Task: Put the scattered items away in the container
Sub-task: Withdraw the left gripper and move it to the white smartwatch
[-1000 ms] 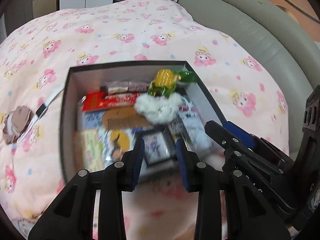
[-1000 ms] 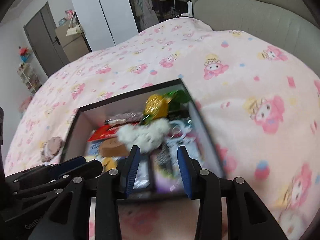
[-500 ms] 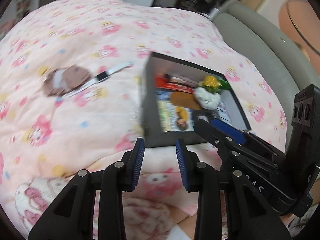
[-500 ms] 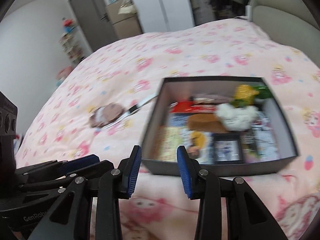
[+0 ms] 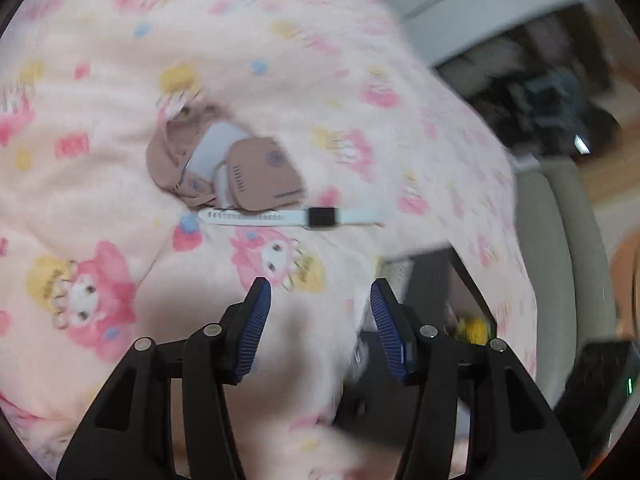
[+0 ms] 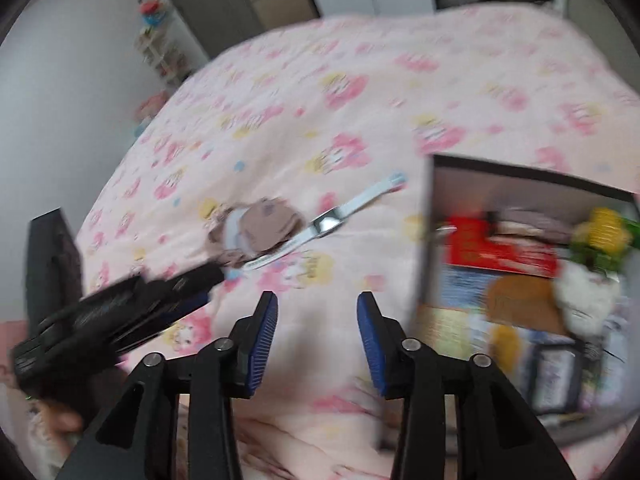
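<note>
- The left gripper (image 5: 320, 320) points down at a pink quilt (image 5: 100, 80) printed with cartoon figures; its jaws are opening and nothing lies between the blue pads (image 5: 256, 324) but bare fabric.
- Ahead of it lie two loose items — a brown bundle of socks (image 5: 224, 168) with a pale grey band, and a white wristwatch (image 5: 292, 217) stretched out flat, its dark square face toward the right end of the strap.
- The watch strap touches the lower edge of the socks; both lie on the quilt, outside the container.
- The right gripper (image 6: 316, 320) also tilts down over the quilt, its jaws opening too, empty, with only cloth under them.
- In the right wrist view the left gripper (image 6: 132, 304) comes in from the lower left as a dark blurred shape, its tip near the socks (image 6: 264, 228) and the near end of the watch (image 6: 324, 224).
- The dark box (image 6: 428, 240) sits to the right of those items, apart from them, already holding a red packet (image 6: 496, 252), a yellow-and-green wrapped thing (image 6: 604, 236), a white fluffy piece (image 6: 584, 300), a brown comb-like piece (image 6: 520, 300) and printed cards or packets, too blurred to read.
- A grey padded headboard (image 5: 560, 260) borders the bed beyond the box.
</note>
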### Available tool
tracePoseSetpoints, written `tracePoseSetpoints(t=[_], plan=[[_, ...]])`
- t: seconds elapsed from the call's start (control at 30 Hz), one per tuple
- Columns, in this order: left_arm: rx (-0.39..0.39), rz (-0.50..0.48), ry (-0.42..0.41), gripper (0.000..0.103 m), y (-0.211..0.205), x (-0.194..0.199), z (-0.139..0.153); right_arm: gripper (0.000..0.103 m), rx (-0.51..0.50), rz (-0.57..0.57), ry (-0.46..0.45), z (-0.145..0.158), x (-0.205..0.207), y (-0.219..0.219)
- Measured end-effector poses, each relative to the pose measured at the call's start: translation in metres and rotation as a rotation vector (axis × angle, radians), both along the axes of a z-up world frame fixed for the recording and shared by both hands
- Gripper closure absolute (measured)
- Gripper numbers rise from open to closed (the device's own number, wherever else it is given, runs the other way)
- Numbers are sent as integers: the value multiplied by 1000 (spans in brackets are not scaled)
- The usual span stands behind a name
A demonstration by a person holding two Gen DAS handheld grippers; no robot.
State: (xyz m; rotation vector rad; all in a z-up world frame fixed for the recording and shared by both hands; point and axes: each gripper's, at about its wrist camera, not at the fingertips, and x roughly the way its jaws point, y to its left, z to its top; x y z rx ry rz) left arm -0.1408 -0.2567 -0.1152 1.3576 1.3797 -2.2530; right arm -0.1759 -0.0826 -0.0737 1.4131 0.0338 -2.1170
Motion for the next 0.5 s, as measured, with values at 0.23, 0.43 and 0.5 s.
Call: tracePoseSetpoints(t=[0.23,0.43,0.5], plan=[[87,63,-122,49,-24,-50,-80,56,158,-124,-63,-46,-81,-39],[179,203,-86,53,-49,-36,-92,34,278,-161,-13,-61,-105,-62],[139,220,-99,53,-49,-34,-91,34,275,-151,0,-60,-105,-70]])
